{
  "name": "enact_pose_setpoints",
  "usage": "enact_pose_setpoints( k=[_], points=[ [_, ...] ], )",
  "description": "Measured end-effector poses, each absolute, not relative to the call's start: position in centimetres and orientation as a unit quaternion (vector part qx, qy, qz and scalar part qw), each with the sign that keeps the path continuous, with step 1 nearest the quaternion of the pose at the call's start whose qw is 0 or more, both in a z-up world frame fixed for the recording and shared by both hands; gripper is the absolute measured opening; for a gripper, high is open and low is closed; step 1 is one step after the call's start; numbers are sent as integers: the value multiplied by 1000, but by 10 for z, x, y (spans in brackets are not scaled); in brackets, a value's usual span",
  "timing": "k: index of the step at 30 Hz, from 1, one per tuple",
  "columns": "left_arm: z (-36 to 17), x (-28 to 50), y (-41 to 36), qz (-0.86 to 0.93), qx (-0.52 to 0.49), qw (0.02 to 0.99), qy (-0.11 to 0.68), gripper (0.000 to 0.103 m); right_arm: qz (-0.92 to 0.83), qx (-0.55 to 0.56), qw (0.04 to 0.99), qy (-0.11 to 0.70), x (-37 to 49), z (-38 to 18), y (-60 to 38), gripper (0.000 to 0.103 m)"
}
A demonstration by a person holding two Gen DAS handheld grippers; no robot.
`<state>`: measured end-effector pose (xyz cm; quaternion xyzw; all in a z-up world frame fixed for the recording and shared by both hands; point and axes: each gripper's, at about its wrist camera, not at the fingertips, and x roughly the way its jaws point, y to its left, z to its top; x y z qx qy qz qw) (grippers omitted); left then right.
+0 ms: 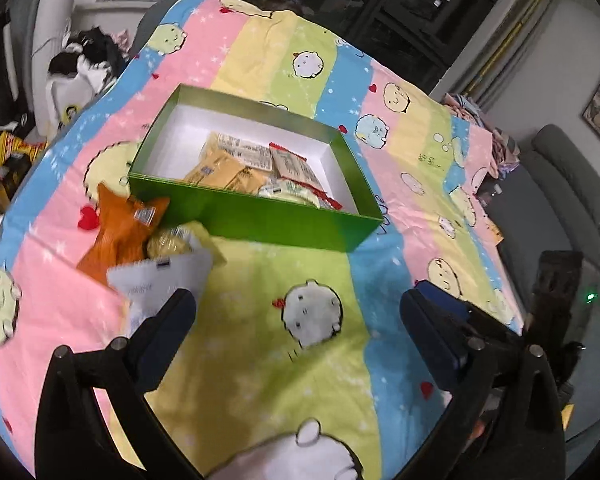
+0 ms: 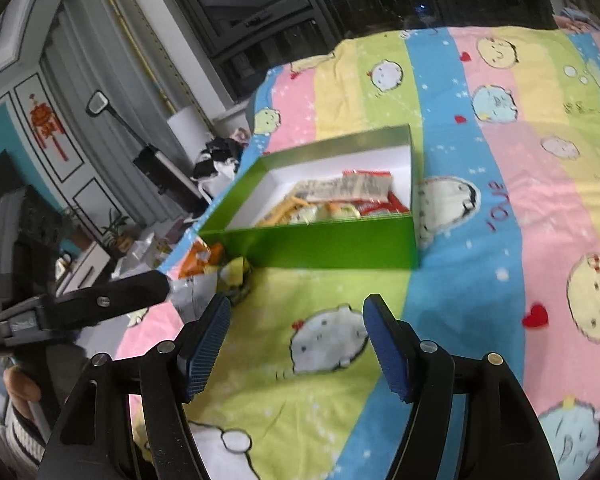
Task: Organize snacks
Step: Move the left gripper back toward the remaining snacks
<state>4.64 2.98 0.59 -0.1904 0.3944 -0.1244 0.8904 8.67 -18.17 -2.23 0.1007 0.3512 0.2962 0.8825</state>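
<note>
Both grippers are hanging over the striped sheet (image 1: 260, 360), nothing between the jaws. The left gripper (image 1: 298, 308) is standing wide open; the right gripper (image 2: 296, 320) is open too, less wide.

The green box (image 1: 260, 216) is sitting in the middle of the sheet w/ several packets already lying inside. Three packs are still waiting outside, touching its near left corner: an orange pack (image 1: 120, 236), a yellow pack (image 1: 176, 240) and a white pack (image 1: 160, 280), overlapping each other.

Risk, in my judgement: because they overlap, a grab can be pinching two packs or sheet fabric, & pushing the box sideways.

Writing: "love" (image 2: 498, 206) on the sheet; pack labels are too blurred to read.
</note>
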Motion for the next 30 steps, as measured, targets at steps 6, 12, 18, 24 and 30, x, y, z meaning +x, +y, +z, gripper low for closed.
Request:
enact_pose_setpoints(
  k=[6,12,18,24,30],
  points=[
    [16,20,35,-108,-203,902,365,102,296,116,878,358,68,-25,-186,69],
    [13,1,27,-144,-160,905,368,102,296,107,882,350,48,-20,-187,69],
    [1,-9,41,-164,-208,886,380,102,299,101,881,352,37,-20,-184,69],
    [-2,-21,65,-139,-220,892,369,102,307,77,880,353,28,-19,-175,69],
    [-25,-31,95,-92,-222,893,380,102,322,63,869,371,30,-30,-157,69]
  ],
)
